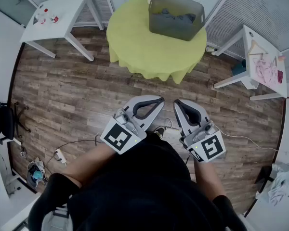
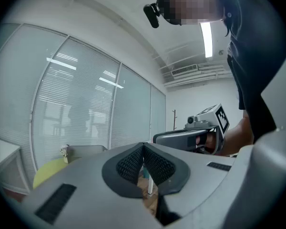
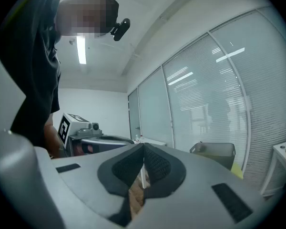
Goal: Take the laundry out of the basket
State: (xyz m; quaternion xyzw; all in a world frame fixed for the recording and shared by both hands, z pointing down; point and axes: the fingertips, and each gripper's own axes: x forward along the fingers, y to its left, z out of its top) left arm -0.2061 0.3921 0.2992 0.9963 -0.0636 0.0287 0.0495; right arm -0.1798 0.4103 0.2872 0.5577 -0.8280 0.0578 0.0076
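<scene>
A grey laundry basket [image 1: 176,16] stands on the far right part of a round table with a yellow-green cloth [image 1: 154,42]. Grey and dark laundry [image 1: 172,17] lies inside it. The basket also shows small in the left gripper view [image 2: 86,151] and in the right gripper view [image 3: 218,151]. My left gripper [image 1: 160,100] and right gripper [image 1: 177,102] are held level close to my body, well short of the table, over the wood floor. Both have their jaws shut with nothing between them, tips meeting in the left gripper view [image 2: 143,146] and the right gripper view [image 3: 143,146].
A white table [image 1: 62,13] stands at the back left with small items on it. Another white table [image 1: 262,61] at the right holds pink cloth. Cables and a power strip [image 1: 60,155] lie on the floor at the left. Glass walls with blinds enclose the room.
</scene>
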